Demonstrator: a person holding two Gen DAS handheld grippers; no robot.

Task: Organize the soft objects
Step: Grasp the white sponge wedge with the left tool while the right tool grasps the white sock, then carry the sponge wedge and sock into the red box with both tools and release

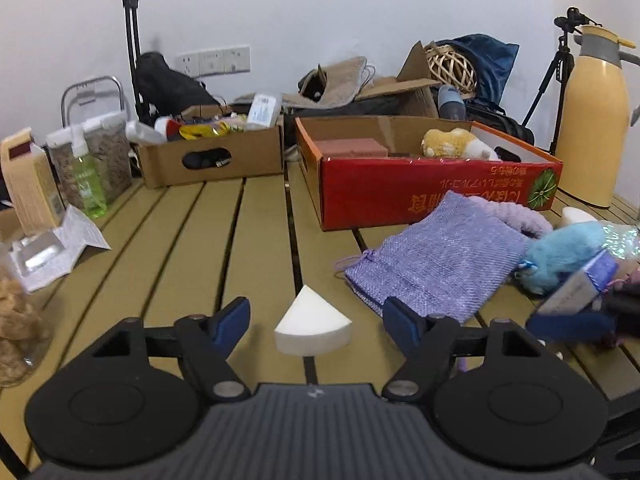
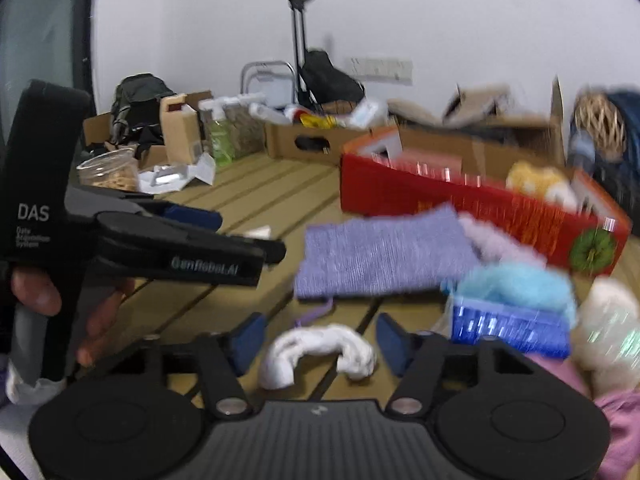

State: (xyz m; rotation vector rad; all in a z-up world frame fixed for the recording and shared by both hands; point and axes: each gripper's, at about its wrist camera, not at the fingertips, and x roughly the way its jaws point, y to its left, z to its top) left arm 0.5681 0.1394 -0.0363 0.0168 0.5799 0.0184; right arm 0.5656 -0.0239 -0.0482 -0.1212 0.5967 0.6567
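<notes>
Bare slats of my table (image 1: 224, 240) run open through the left wrist frame's centre. The red box (image 1: 420, 192) walls off the upper right, the brown carton (image 1: 212, 156) the upper left, soft clutter around the lilac pouch (image 1: 436, 256) the right.

you've got a slatted table (image 1: 248, 216) with clutter along the wall. at its far right stands a yellow thermos jug (image 1: 592, 120), with a black tripod (image 1: 556, 68) behind it. at the left sit a green spray bottle (image 1: 90, 188), a clear lidded canister (image 1: 98, 152) behind it and a beige carton (image 1: 28, 184). a black trolley (image 1: 134, 40) leans by the wall sockets (image 1: 214, 60). a wicker ball (image 1: 452, 66) rests against a dark blue cushion (image 1: 488, 60).
</notes>
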